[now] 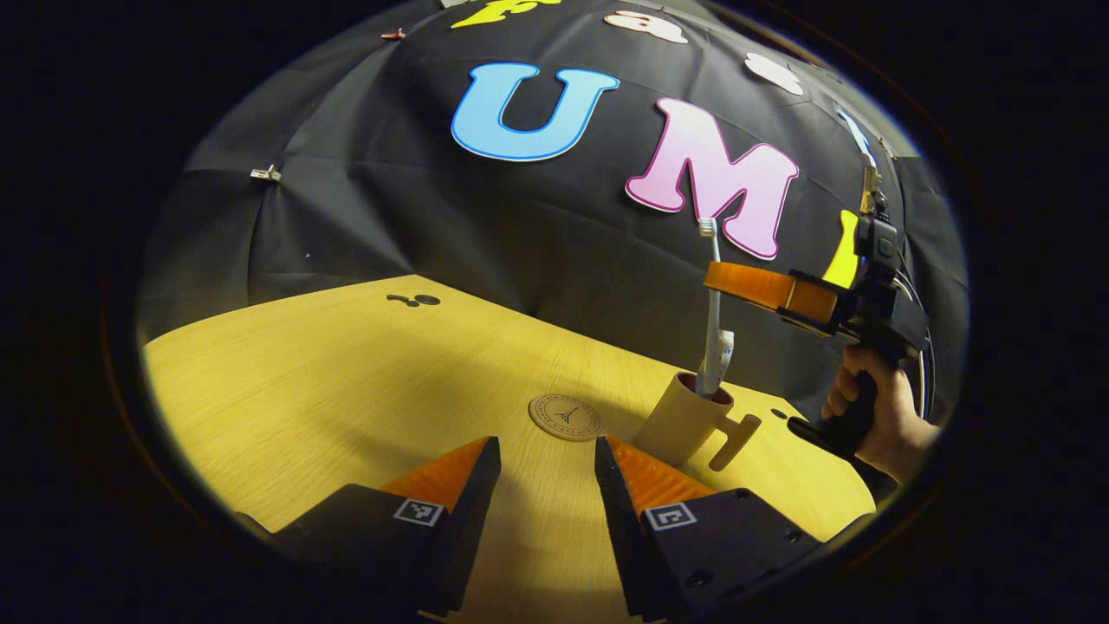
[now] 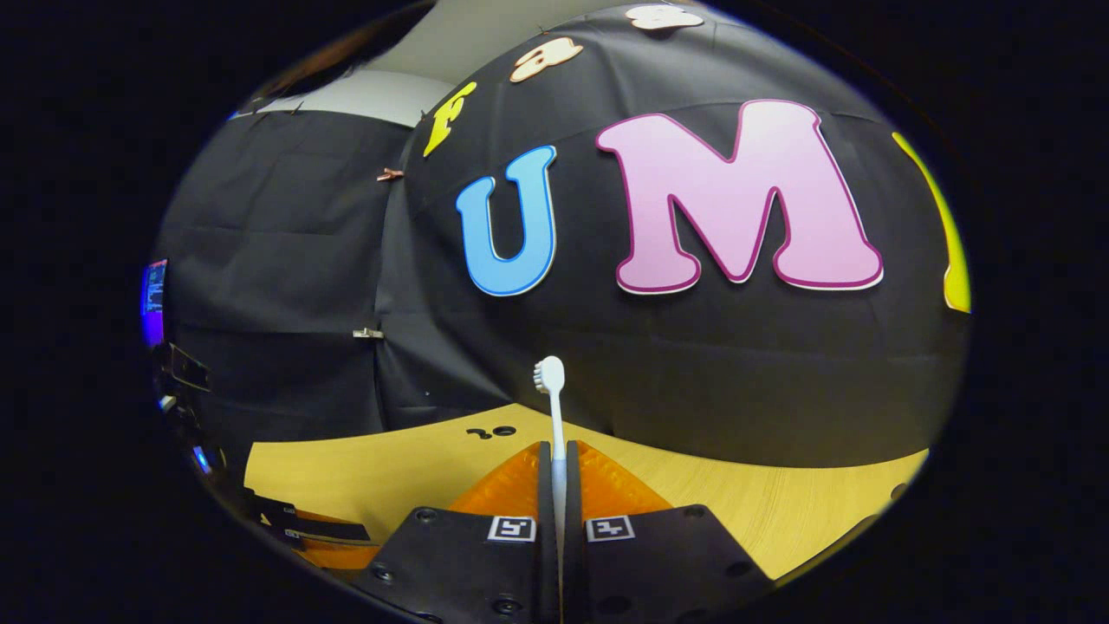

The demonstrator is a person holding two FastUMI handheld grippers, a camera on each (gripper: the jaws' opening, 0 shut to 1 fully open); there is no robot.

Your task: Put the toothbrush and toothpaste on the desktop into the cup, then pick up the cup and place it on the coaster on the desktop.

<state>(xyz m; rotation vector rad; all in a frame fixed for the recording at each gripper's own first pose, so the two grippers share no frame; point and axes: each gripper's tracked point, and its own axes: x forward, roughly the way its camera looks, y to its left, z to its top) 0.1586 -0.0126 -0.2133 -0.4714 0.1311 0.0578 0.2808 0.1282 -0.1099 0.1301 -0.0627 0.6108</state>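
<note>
A beige cup [image 1: 677, 425] with a side handle stands on the wooden desktop [image 1: 346, 399], just right of the round coaster [image 1: 564, 417]. A white toothbrush [image 1: 712, 251] stands upright with its lower end inside the cup. My right gripper [image 1: 712, 279] is shut on its stem above the cup; in the right gripper view the toothbrush [image 2: 554, 416] rises head-up between that gripper's [image 2: 559, 464] closed orange fingers. A white tube with blue print [image 1: 724, 351], apparently the toothpaste, also sticks out of the cup. My left gripper [image 1: 546, 459] stands open, low over the desktop, short of the coaster.
A hand [image 1: 879, 416] holds the right gripper's handle at the desktop's right edge. Small dark marks [image 1: 414, 300] sit near the far edge by the black cloth wall. Bare wood stretches left of the coaster.
</note>
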